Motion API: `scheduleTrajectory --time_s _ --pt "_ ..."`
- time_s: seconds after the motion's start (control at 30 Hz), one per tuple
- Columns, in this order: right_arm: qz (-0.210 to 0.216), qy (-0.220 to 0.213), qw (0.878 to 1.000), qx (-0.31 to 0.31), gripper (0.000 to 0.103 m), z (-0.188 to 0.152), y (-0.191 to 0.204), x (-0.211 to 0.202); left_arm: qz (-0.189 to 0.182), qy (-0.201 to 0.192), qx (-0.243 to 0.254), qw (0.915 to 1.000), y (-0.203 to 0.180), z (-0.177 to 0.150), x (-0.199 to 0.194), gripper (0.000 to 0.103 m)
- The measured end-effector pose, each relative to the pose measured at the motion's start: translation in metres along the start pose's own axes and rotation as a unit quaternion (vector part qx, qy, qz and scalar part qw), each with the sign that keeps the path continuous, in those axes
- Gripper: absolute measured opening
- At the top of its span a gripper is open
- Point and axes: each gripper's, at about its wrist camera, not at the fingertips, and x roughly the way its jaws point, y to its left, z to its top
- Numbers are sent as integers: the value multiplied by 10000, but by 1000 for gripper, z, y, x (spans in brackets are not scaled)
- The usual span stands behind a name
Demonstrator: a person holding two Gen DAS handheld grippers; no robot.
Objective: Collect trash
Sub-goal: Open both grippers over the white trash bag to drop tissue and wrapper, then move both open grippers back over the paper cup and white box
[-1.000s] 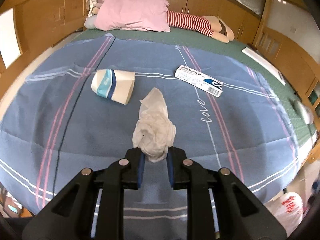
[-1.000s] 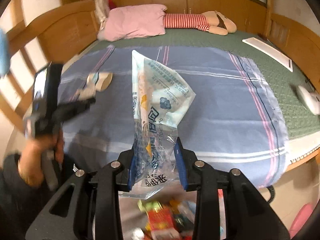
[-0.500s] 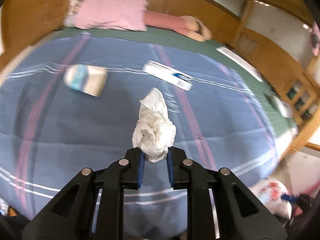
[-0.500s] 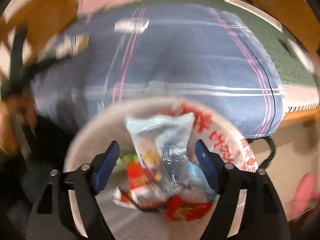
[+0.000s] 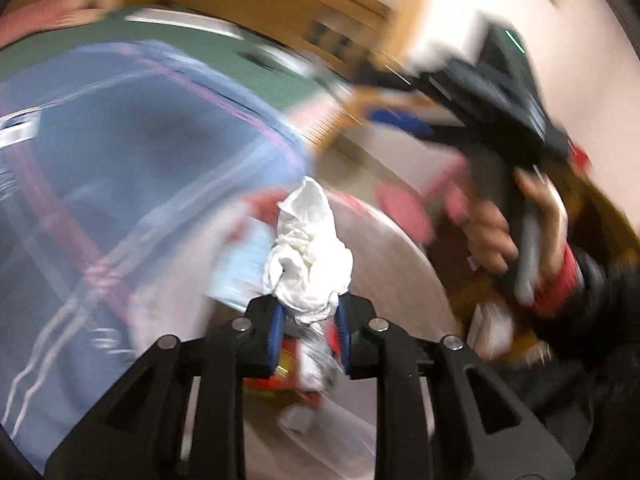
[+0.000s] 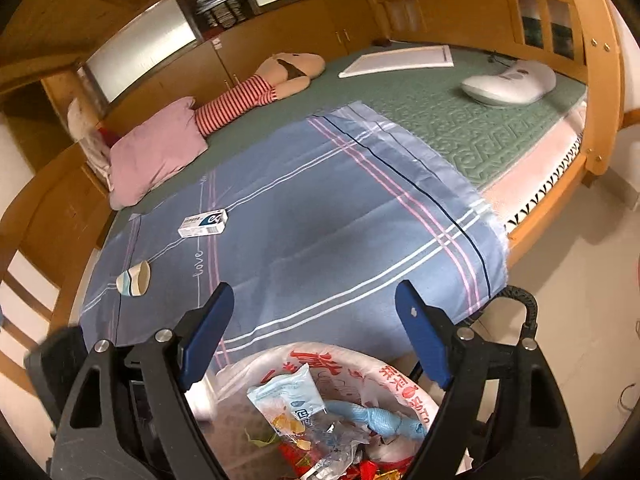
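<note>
Crumpled tissue (image 5: 306, 256) upright, lengthwise between opening left claw (image 5: 308, 336) pads.

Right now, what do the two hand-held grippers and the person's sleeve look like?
Both are matte black frames with triangular cut-outs, silver bolts and blue finger pads: the left hand-held gripper, the right hand-held gripper. The person's sleeve is black with a red cuff.

"love" on blue bedsheet (image 6: 304, 224)

left wrist: over bin (image 5: 408, 248), close | right wrist: bed (image 6: 320, 216) beyond bin
</note>
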Motion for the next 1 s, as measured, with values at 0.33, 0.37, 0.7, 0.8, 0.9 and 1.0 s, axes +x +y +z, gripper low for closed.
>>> scheduleTrajectory --time_s 0.33,0.37,0.7,0.8,0.9,1.0 --pt "59 283 9992 281 81 -11 -7 17 740 -28 183 9971 -6 0 7 93" --pt "55 278 9993 254 81 -11 -6 17 869 -190 -144 9959 7 3 0 94" --pt "69 459 9989 -15 81 -17 20 31 4061 -1409 -2383 8709 94 -3 -70 94" --pt "102 540 9984 -95 81 -19 29 37 4130 -1560 -2803 8524 107 -10 -78 94" --pt "128 607 9979 -206 81 -22 39 42 4212 -1488 -2885 8469 111 -10 -74 94" --pt "159 656 9972 -314 81 -24 49 46 4298 -1389 -2802 8470 105 -11 -74 94"
